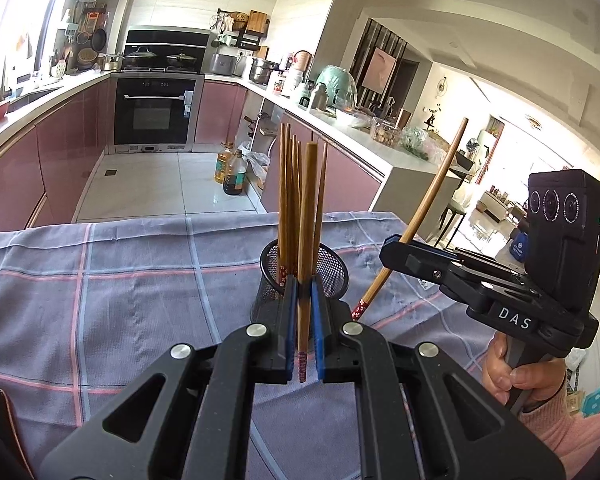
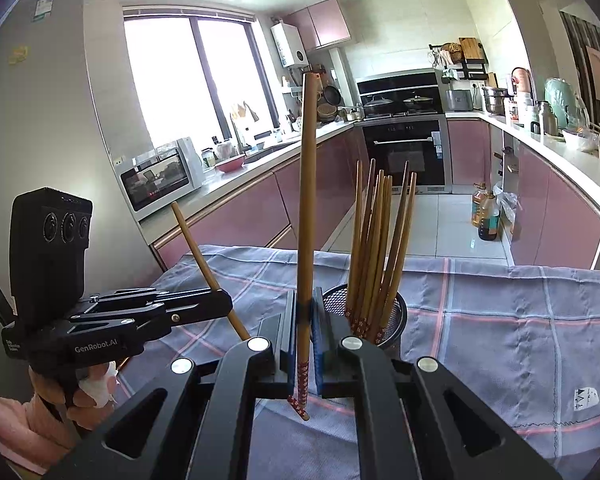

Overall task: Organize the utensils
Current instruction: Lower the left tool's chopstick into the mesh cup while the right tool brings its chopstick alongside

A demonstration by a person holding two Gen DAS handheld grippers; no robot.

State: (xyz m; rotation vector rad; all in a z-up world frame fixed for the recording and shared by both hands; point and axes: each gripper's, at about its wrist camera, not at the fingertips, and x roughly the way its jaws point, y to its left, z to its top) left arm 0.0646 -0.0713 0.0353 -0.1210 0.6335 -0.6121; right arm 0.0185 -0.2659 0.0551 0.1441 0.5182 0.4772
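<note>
A black mesh holder (image 1: 334,266) (image 2: 398,316) stands on the checked tablecloth (image 1: 120,280) with several wooden chopsticks (image 2: 374,240) upright in it. My left gripper (image 1: 303,282) is shut on one chopstick (image 1: 309,200), held nearly upright just in front of the holder. My right gripper (image 2: 305,296) is shut on another chopstick (image 2: 306,180), also nearly upright, to the left of the holder. In the left wrist view the right gripper (image 1: 388,250) holds its tilted chopstick (image 1: 432,184) right of the holder. The right wrist view shows the left gripper (image 2: 224,300) with its chopstick (image 2: 192,240).
The table's far edge (image 1: 180,218) drops to a tiled kitchen floor where oil bottles (image 1: 232,172) (image 2: 486,212) stand. Pink cabinets and counters line both sides, with an oven at the back. A hand in a pink sleeve (image 1: 540,392) grips the right handle.
</note>
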